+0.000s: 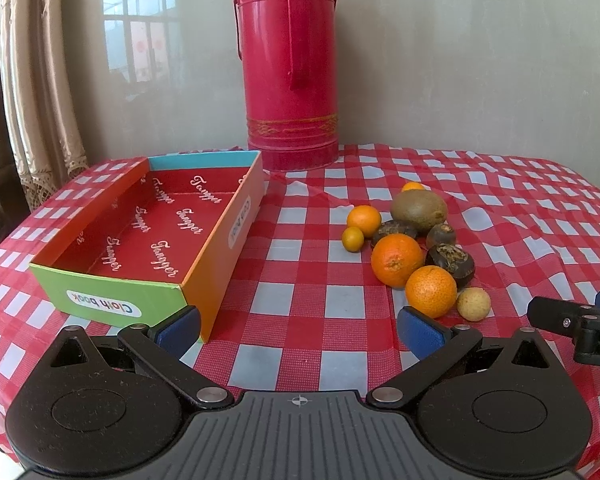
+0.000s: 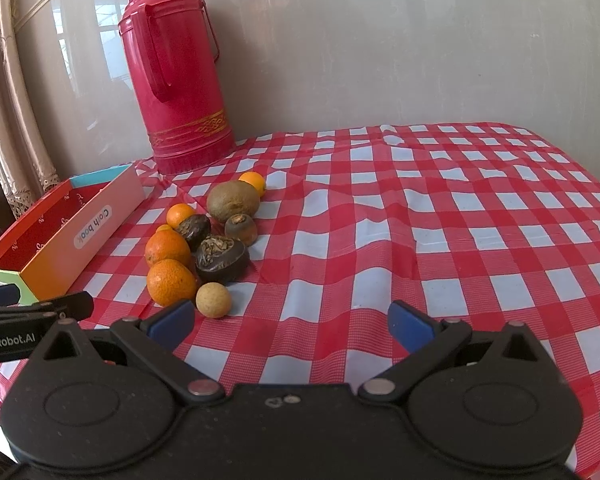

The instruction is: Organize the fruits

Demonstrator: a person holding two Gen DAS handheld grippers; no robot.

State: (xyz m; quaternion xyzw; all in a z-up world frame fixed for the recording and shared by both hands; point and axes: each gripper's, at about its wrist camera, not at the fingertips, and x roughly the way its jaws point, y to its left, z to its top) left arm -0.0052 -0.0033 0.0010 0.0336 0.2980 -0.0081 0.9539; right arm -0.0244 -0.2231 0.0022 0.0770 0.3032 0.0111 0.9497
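Ahead, a red thermos (image 1: 287, 64) stands at twelve o'clock on the desk (image 1: 500, 216); the fruit pile (image 1: 414, 244) lies at one o'clock beside the empty box (image 1: 148, 236). Left gripper (image 1: 300, 326) and right gripper (image 2: 292, 322) both gape, holding nothing.

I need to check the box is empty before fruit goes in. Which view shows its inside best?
The left wrist view: the box lies open toward it, its whole red floor bare. The right wrist view catches the box at the left edge, mostly its outer wall, floor hidden.

left tool (image 1: 299, 330): black body, blue pads, silver pivot screws | right tool (image 2: 291, 322): same build
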